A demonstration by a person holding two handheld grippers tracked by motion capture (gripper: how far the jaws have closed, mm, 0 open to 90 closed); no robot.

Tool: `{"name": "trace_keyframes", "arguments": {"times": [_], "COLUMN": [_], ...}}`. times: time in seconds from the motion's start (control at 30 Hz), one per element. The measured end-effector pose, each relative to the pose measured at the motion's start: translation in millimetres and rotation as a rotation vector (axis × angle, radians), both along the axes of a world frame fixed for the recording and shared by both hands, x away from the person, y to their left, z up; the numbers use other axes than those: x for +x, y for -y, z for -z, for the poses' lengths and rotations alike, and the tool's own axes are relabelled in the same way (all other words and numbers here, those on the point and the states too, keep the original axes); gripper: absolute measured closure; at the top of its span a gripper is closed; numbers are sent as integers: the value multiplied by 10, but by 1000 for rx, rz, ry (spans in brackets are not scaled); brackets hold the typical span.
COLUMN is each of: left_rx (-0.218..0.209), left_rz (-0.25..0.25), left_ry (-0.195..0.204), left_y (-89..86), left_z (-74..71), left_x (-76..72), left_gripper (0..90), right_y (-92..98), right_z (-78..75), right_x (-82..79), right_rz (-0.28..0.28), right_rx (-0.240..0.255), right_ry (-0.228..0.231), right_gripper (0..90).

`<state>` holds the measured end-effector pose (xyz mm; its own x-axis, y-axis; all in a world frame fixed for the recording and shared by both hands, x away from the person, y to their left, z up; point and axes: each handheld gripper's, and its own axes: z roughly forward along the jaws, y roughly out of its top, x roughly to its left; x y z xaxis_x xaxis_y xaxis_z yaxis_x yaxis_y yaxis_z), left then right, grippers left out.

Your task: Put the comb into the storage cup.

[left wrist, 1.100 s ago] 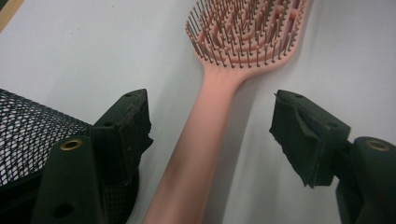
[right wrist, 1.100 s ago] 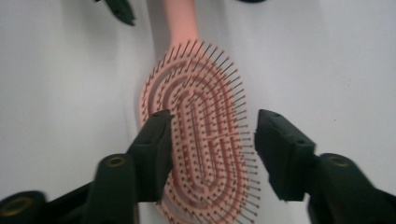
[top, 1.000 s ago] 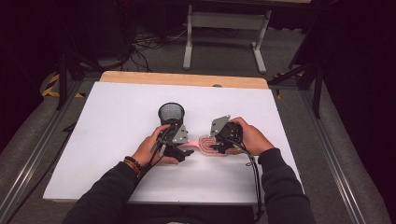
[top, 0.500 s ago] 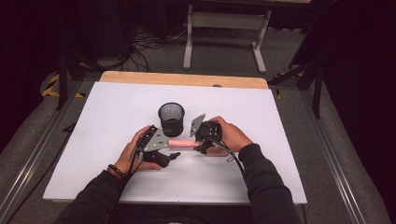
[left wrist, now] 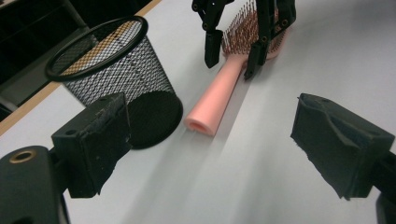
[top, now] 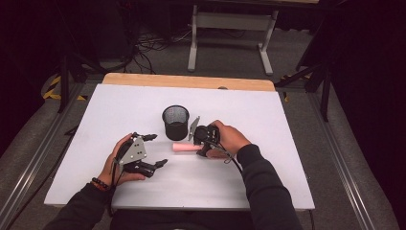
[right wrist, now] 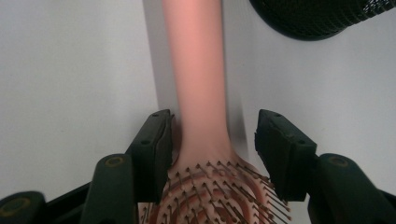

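Note:
A pink hairbrush [top: 184, 147] lies bristles up on the white table, its handle end pointing left, just in front of a black mesh cup [top: 175, 122]. My right gripper [top: 197, 145] straddles the brush where handle meets head. In the right gripper view the brush [right wrist: 198, 79] sits between the jaws [right wrist: 215, 140], which have just been closing; one pad is at the neck, and a gap shows at the other. My left gripper [top: 159, 150] is to the left of the handle, its jaws having just been opening, with nothing between them [left wrist: 215, 140]. From there I see the cup [left wrist: 112, 70], the brush [left wrist: 224, 88] and the right gripper [left wrist: 231, 63].
The white table top [top: 287, 143] has a wooden strip [top: 191, 81] along its far edge. The cup's base [right wrist: 317, 16] stands close to the brush handle. A metal frame and cables are on the floor beyond the table.
The left gripper has drawn away from the brush to the left and toward the near edge, with its jaws wider. The right hand and the brush have shifted left, in front of the cup.

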<state>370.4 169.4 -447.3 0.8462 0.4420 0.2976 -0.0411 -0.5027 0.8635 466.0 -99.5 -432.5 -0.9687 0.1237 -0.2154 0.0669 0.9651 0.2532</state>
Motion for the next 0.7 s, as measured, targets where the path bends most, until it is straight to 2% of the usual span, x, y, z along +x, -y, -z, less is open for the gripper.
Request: {"name": "trace_keyframes", "arguments": {"times": [0.13, 0.3, 0.6, 0.7], "left_rx": [0, -8, 1, 6], "left_rz": [-20, -30, -31, -27], "left_ry": [-12, -29, -48, -51], "left_y": [-158, -285, -302, -292], "left_z": [45, 84, 124, 134], "left_x": [-80, -155, -170, -167], "left_gripper": [123, 121, 120, 120], "right_y": [-20, -50, -79, -92], "right_z": [-1, -12, -16, -14], "right_x": [22, 14, -7, -14], "right_rz": [5, -9, -21, -39], "right_rx": [6, -20, -33, -35], "right_ry": [-24, -39, -36, -17], "right_gripper": [537, 597, 644, 660]}}
